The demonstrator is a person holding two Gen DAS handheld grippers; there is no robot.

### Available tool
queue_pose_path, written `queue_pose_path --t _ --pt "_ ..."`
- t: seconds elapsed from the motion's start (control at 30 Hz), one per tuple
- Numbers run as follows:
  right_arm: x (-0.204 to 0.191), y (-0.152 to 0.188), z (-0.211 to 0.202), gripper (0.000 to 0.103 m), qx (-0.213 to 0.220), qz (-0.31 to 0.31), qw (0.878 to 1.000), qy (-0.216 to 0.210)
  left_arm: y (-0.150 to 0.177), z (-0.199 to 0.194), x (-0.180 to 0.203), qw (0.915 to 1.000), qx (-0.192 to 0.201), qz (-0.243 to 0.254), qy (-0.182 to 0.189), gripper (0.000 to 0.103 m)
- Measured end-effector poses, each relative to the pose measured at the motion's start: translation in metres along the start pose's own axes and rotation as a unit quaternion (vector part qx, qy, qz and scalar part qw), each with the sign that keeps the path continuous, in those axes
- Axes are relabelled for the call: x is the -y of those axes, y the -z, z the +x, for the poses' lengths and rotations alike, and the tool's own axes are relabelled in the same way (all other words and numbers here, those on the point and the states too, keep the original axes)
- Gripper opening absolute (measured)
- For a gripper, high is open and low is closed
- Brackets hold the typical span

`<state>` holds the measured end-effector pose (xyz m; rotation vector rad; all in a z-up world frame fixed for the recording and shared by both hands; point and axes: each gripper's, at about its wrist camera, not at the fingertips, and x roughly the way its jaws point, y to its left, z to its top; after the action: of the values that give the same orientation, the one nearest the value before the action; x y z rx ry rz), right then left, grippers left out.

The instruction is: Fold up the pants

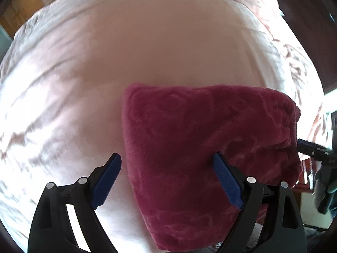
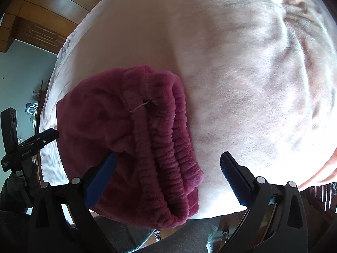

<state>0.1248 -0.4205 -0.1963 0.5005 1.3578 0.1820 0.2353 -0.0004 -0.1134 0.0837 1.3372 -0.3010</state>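
The pants (image 1: 200,147) are dark red fleece, folded into a thick block on the pale bed cover (image 1: 105,63). My left gripper (image 1: 167,158) is open above the block's left edge and holds nothing. In the right wrist view the pants (image 2: 105,130) show their ribbed elastic waistband (image 2: 166,147) stacked in layers near the bed's near edge. My right gripper (image 2: 168,160) is open over the waistband and holds nothing. The right gripper shows at the right edge of the left wrist view (image 1: 311,147); the left gripper shows at the left edge of the right wrist view (image 2: 42,137).
The pale pink bed cover (image 2: 242,73) spreads wide beyond the pants, with wrinkles at the far side. Wooden cabinets (image 2: 42,16) stand past the bed. The bed's near edge (image 2: 221,213) runs just below the pants.
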Motion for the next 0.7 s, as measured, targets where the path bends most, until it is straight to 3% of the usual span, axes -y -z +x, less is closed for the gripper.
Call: queue_pose_path --t 0.3,0.5,0.7 --pt "-0.005 -0.001 0.030 0.100 -0.032 -0.007 0.999 -0.008 0.014 0.019 -0.025 0.9979 -0.028 -0.048 0.032 0.092" --pt "0.000 -0.002 0.056 0.100 -0.054 0.010 0.998 -0.016 0.021 0.037 -0.026 0.9973 -0.035 -0.052 0.037 0.098" --pt "0.007 -0.002 0.064 0.100 -0.059 0.029 0.998 -0.023 0.024 0.049 -0.038 0.9918 -0.052 -0.085 0.080 0.098"
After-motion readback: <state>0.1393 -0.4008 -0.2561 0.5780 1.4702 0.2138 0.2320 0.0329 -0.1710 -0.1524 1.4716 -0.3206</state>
